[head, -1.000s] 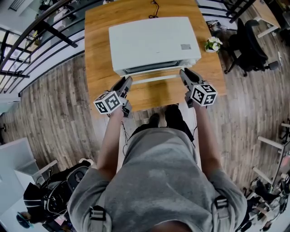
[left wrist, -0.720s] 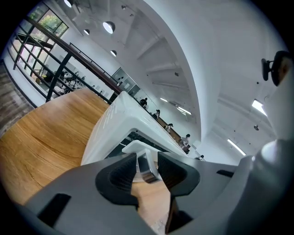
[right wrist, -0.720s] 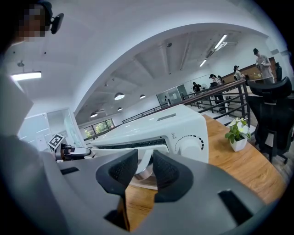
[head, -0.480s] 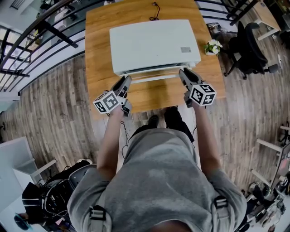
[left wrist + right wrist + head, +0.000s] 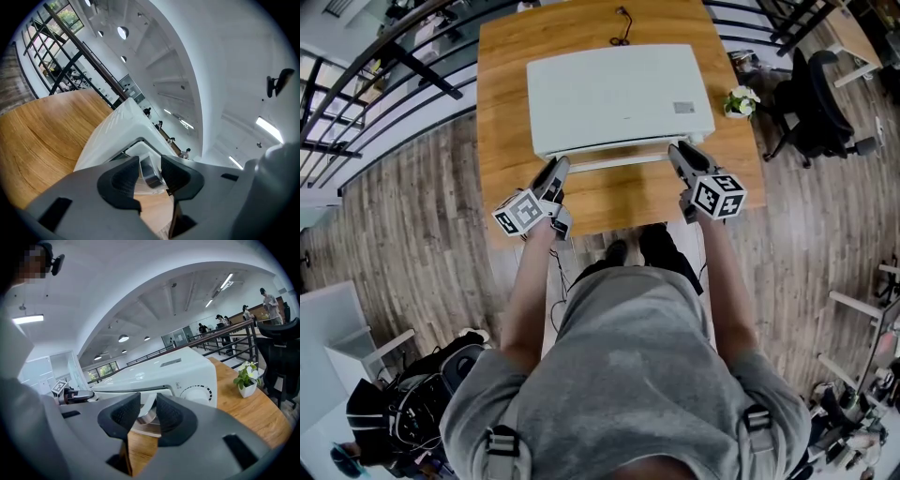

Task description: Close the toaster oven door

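Note:
A white toaster oven (image 5: 619, 94) stands on the wooden table (image 5: 502, 112), its door swung up nearly flush with the front. The door handle (image 5: 619, 161) runs along the front edge. My left gripper (image 5: 560, 169) is at the handle's left end, my right gripper (image 5: 675, 152) at its right end. In the left gripper view the silvery handle (image 5: 151, 174) sits between the pads of the left gripper (image 5: 151, 171), which close on it. In the right gripper view the right gripper (image 5: 148, 411) likewise closes on the handle (image 5: 149, 416), with the oven's dial (image 5: 197, 393) just beyond.
A small potted plant (image 5: 739, 95) stands at the table's right edge, with a black office chair (image 5: 820, 94) beyond it. A power cable (image 5: 622, 23) lies behind the oven. A dark railing (image 5: 375, 75) runs at the left. The person stands against the table's near edge.
The oven door has swung up from partly open to almost shut. Both grippers have followed it a little toward the oven front.

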{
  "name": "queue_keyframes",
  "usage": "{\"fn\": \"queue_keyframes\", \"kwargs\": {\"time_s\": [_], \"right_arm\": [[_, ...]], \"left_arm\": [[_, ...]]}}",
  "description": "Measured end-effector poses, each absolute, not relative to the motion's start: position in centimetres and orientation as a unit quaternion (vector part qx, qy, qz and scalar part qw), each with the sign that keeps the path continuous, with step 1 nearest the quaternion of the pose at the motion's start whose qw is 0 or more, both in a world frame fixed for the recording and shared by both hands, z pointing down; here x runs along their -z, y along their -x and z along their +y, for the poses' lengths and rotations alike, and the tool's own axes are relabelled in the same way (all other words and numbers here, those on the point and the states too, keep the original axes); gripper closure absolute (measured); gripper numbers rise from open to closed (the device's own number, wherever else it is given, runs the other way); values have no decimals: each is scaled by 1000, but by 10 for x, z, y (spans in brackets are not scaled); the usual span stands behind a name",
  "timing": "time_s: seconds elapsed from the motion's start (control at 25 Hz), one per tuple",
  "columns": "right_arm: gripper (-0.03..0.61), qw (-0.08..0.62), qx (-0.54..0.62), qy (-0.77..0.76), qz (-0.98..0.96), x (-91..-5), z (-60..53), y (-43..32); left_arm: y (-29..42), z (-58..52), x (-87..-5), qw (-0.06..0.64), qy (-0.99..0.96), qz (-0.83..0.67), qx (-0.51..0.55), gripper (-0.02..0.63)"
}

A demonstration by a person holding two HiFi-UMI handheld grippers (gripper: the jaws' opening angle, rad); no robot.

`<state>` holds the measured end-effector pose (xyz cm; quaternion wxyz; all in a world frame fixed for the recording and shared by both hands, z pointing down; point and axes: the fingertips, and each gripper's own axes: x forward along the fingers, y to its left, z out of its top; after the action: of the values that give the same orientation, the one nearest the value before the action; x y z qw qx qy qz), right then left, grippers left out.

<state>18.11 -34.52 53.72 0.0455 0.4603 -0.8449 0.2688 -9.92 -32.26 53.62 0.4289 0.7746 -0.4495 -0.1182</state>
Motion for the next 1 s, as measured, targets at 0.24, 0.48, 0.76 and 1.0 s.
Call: {"fn": "queue_keyframes", "kwargs": {"time_s": [0.24,0.48,0.76,1.0], "right_arm": [[462,48,-268,-454,-848,-536,-351,-181],[460,51,-271,-450,-849,-535,-360,-174],[457,48,-270,-443,-854,-538,-351,-184],[457,58,-271,-437,-856,-537,-355,-181]], "left_arm": [[106,-329,-539,425,-766,-464,132,462],[105,-337,-533,436,-764,-451,152,462],[97,-327,-536,432,-761,-456,161,460],[98,-329,-533,434,-761,-454,165,461]]}}
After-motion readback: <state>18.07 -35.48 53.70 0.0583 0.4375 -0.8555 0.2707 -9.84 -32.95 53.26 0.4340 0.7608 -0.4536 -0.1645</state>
